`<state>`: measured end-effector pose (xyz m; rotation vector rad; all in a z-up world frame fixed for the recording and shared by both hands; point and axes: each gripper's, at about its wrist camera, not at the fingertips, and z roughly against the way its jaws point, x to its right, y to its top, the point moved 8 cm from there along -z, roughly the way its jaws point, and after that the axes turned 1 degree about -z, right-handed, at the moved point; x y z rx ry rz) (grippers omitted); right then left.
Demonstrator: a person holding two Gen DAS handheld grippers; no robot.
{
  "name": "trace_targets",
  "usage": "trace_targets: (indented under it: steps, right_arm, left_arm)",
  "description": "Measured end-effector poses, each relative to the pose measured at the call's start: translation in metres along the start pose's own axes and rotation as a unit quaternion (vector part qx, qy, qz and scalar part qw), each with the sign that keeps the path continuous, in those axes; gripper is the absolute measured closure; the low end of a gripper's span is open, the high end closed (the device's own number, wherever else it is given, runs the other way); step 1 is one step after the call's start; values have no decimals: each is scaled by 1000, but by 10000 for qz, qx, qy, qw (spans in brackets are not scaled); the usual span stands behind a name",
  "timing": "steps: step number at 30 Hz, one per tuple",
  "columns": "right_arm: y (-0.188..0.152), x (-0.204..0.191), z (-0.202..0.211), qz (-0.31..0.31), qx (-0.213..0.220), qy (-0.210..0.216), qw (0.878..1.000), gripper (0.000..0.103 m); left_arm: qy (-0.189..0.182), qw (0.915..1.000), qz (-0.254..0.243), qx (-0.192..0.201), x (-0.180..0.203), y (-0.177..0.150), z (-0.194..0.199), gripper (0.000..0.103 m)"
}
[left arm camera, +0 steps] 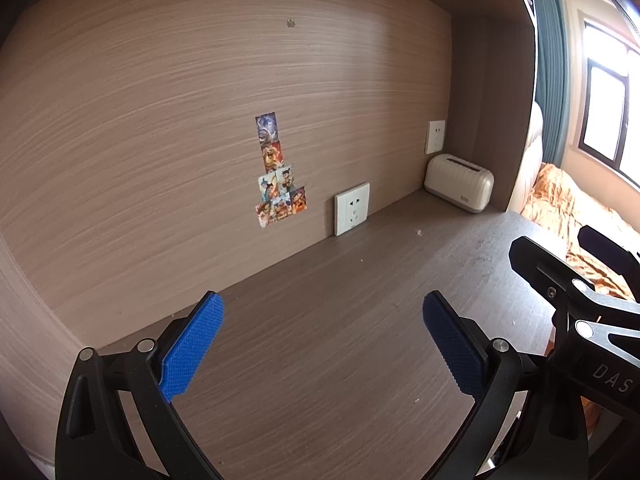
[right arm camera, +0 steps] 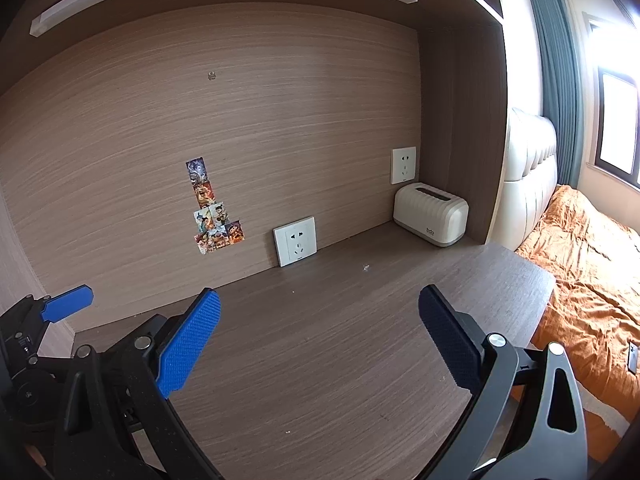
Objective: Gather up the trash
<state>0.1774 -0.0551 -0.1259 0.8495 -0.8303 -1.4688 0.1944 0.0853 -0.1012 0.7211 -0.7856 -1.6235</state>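
Nearest the lens, the left gripper (left arm camera: 322,344) and the right gripper (right arm camera: 318,344) each hang over the brown desk (right arm camera: 360,352) with their 2 blue-padded jaws spread wide and nothing between them. The only container is a cream box (right arm camera: 431,219) in the back right corner with a slot in its top; what it holds cannot be seen. A small white scrap of trash (right arm camera: 365,267) lies near the back wall, between the lower socket (right arm camera: 295,241) and the box, and the desk's right edge meets an orange-covered bed (right arm camera: 592,272).
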Motion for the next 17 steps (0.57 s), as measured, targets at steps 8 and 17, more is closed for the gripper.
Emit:
trace_targets:
  steps: [8,17]
  right_arm:
    - [0,1,-7,-10,-48,-6,10000,4]
    - [-1,1,-23,17,-165,-7,9999,4]
  left_arm:
    - [-8,10000,-81,-5,5,3,-8,5]
    - [-115,9995,95,-265,0,1,-31,5]
